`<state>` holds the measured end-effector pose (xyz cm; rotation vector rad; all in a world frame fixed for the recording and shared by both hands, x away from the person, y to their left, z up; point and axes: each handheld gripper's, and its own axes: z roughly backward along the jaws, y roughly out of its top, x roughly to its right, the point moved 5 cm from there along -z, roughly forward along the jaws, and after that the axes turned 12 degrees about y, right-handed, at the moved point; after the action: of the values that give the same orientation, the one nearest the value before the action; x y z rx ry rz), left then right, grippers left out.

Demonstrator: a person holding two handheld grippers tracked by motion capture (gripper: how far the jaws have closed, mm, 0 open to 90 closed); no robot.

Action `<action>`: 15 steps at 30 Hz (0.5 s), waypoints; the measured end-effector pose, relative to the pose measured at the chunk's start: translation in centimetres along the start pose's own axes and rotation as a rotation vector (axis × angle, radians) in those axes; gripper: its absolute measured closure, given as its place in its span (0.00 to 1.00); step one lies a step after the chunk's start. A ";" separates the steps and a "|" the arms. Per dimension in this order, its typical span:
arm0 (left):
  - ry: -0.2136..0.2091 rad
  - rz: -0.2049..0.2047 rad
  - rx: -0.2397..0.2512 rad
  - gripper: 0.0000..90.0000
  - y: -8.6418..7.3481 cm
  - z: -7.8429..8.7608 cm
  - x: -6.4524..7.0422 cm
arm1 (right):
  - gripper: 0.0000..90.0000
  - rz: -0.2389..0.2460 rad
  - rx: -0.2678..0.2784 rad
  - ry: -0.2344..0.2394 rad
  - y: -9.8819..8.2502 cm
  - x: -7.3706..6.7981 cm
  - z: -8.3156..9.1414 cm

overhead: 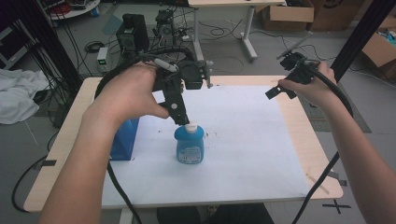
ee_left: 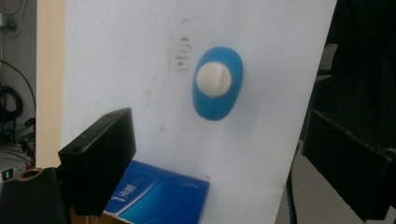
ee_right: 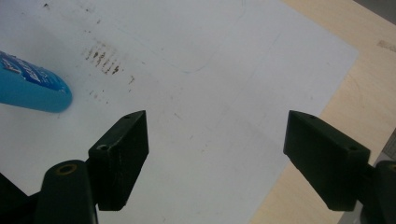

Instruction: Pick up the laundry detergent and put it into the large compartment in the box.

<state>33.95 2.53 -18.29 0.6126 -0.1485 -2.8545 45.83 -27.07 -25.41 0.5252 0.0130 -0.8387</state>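
Note:
A blue bottle [overhead: 190,144] with a white cap [overhead: 190,126] stands upright on the white sheet [overhead: 243,140], near its middle. My left gripper [overhead: 181,119] points down just above and behind the cap. In the left gripper view the jaws of my left gripper [ee_left: 219,135] stand wide open with nothing between them, and the blue bottle [ee_left: 217,86] lies below, seen from the top. My right gripper [overhead: 280,92] hovers over the sheet's far right side. In its own view my right gripper [ee_right: 217,128] is open and empty, with the bottle [ee_right: 30,88] at the left edge.
A blue box [overhead: 125,139] stands on the sheet just left of the bottle, under my left forearm; the blue box [ee_left: 159,196] also shows in the left gripper view. Brown smudges [ee_right: 102,58] mark the sheet. A thin wooden stick [overhead: 317,182] lies by the table's near right corner.

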 end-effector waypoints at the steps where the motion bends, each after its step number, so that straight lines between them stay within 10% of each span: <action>1: 0.000 0.001 -0.001 0.12 0.0 -0.1 0.0 | 0.25 0.000 0.000 0.001 0.0 0.0 -0.1; 15: -0.015 0.010 -0.008 0.12 -0.7 -1.2 0.0 | 0.24 0.006 -0.007 0.002 -0.1 0.2 -0.4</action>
<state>34.31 3.12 -19.43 0.5868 -0.1424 -2.8493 45.98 -27.04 -25.87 0.5196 0.0163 -0.8325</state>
